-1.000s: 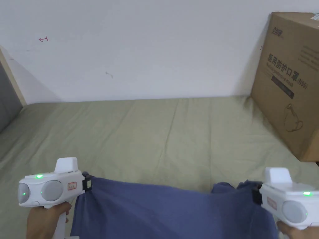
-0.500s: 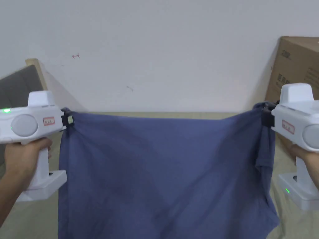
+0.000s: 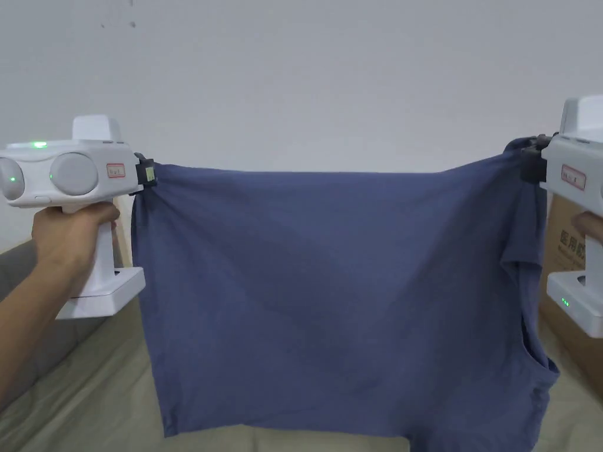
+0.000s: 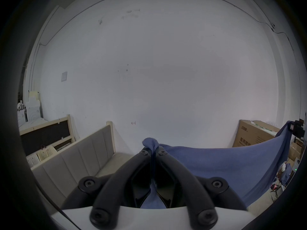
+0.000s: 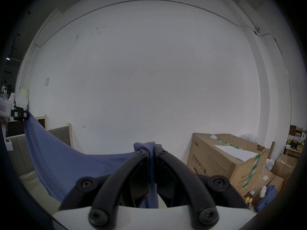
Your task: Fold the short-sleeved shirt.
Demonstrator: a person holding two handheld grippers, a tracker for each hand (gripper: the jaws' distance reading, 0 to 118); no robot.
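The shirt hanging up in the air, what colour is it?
The shirt is plain dusty blue, with no pattern. The head view shows it best.

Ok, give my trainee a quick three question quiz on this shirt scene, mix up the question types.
1. True or false: both grippers are shut on the blue shirt.
2. What stands behind the right gripper? A) cardboard box B) ladder C) fridge
3. Fill in: the shirt hangs spread between the left gripper and the right gripper, in front of a white ____.

Key: 1 true; 2 A, the cardboard box; 3 wall.
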